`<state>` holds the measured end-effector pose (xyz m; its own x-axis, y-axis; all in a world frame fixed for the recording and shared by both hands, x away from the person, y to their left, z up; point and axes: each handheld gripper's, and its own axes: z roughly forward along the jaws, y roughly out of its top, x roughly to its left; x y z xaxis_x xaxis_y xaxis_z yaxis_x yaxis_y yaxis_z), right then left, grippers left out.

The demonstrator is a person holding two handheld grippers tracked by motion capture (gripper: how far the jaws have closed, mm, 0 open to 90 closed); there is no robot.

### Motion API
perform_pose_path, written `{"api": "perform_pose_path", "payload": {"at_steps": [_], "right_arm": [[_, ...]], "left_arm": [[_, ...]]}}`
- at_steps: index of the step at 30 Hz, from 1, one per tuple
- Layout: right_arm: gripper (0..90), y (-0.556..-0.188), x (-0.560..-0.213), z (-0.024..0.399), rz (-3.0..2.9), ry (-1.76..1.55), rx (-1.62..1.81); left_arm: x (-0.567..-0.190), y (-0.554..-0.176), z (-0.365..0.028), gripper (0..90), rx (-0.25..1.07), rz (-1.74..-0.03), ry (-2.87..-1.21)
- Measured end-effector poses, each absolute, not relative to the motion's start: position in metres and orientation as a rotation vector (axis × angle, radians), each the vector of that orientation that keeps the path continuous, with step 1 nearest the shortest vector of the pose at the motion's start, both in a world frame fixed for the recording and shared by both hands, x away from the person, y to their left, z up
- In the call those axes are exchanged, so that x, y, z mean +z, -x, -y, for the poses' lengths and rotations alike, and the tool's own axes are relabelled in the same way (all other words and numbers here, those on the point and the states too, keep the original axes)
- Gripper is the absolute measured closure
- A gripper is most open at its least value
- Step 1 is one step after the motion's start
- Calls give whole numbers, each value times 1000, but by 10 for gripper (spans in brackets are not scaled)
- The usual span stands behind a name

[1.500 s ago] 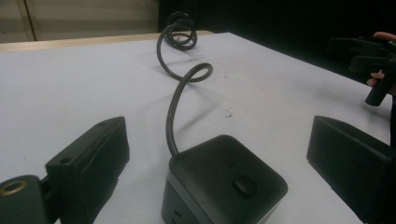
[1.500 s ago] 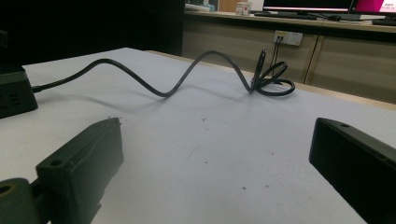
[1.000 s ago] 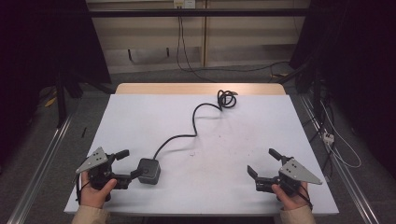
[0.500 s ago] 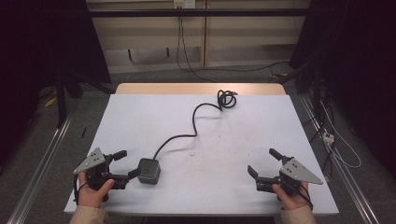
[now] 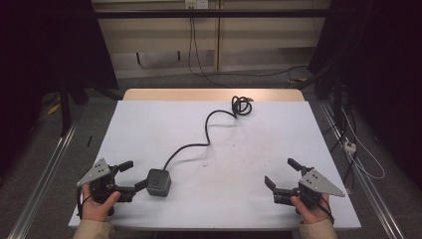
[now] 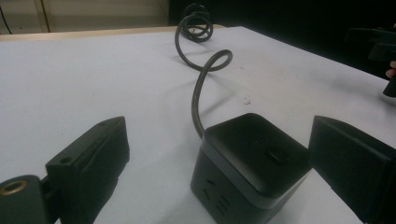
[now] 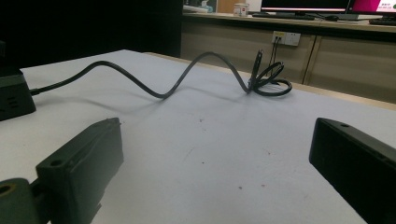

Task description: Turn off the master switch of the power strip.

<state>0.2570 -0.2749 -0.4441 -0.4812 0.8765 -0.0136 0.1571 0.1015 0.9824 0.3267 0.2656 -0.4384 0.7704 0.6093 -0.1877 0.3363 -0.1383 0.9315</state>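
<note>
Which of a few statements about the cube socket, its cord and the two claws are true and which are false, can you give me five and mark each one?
1. The left claw is open, its jaws either side of the black cube socket. True.
2. The right claw is clamped on the cord. False: it is open over bare table, with nothing between its jaws.
3. The cord runs from the cube to a small coil near the far edge of the white table. True.
4. The cube lies on the right half of the table. False: it sits at the near left, by the left claw.
5. The cube has been lifted off the table. False: it rests on the surface.
</note>
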Motion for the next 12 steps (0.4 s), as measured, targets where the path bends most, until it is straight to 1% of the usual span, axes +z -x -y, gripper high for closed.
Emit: {"api": "perform_pose_path", "payload": {"at_steps": [12], "right_arm": [[25,-258,-446,274,-1759,-1018,1420]], "left_arm": [[-440,-327,-266,56,290,-744,-1752]]}}
